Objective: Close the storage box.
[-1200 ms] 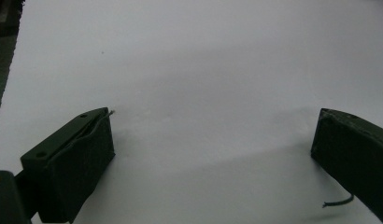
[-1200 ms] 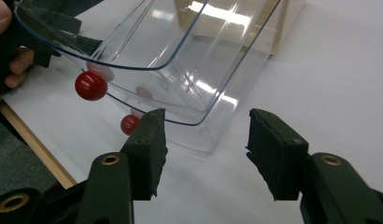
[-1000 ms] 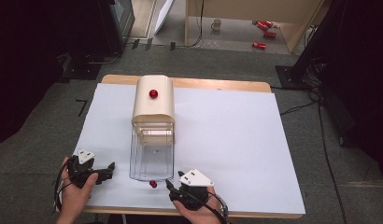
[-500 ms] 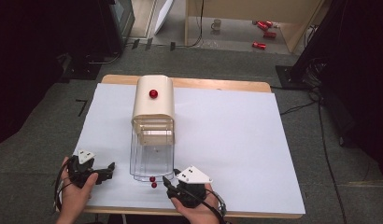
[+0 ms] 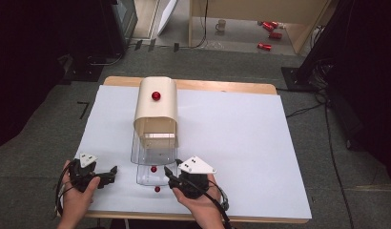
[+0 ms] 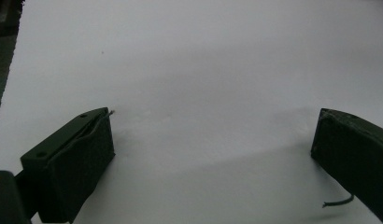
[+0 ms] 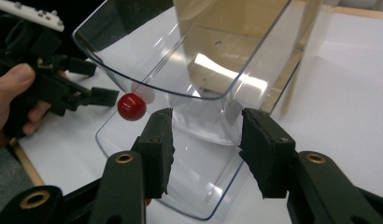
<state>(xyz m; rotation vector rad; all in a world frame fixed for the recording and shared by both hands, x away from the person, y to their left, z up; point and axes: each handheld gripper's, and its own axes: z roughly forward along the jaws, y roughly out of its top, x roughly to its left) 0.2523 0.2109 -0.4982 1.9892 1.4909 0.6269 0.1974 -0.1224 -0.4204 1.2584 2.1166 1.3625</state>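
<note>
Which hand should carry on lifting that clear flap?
Right. The right gripper is at the clear flap and its red knob, jaws closed in around the flap's edge. The left gripper rests open on the white sheet, off to the side.

Left tool (image 6: 213, 154) jaws stand wide apart over bare white table (image 6: 203, 70); nothing between

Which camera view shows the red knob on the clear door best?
The right gripper view: the red knob is large and sharp there, just left of the jaws. The high view shows it as a small dot on the clear door. The left gripper view faces white table.
</note>
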